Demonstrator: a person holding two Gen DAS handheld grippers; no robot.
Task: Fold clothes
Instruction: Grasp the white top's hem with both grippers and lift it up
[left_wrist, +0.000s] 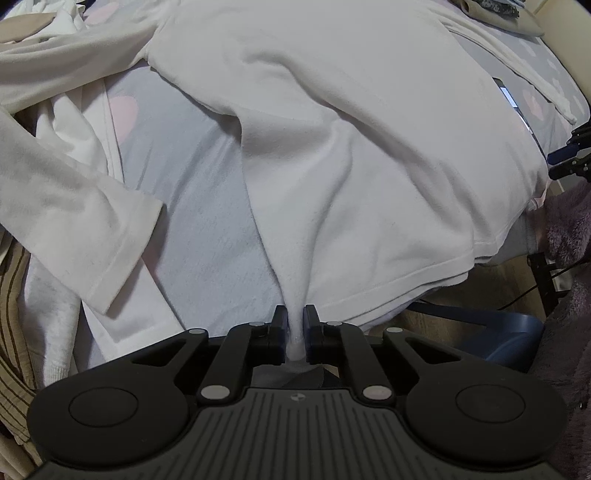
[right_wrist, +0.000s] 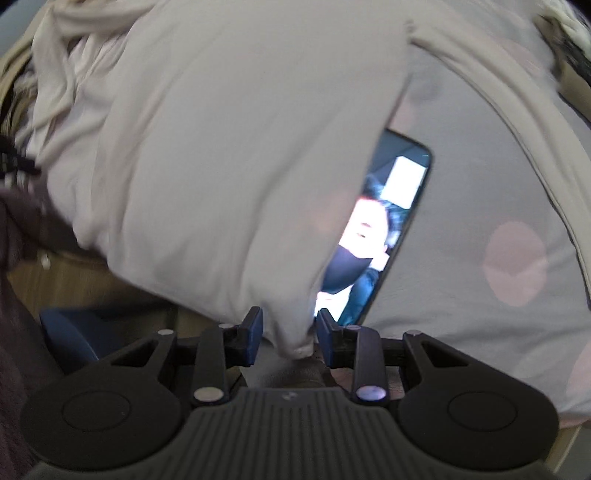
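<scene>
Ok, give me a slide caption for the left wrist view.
Left gripper pinches the white top's hem above the bedsheet.

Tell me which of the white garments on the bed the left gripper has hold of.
The broad white top spread across the middle; the left gripper pinches its bottom hem. The long sleeve at the left lies untouched.

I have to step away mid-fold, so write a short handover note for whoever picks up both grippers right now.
Left gripper: shut on a pinch of the white top at its hem.
Right gripper: a bunched corner of the same top sits between its jaws; the blur hides whether the pads grip it.
The top lies spread on the grey sheet, one sleeve stretched out to the side. A phone lies half under the fabric.
Done: the hem grip. Left: every fold; mind the phone.
</scene>
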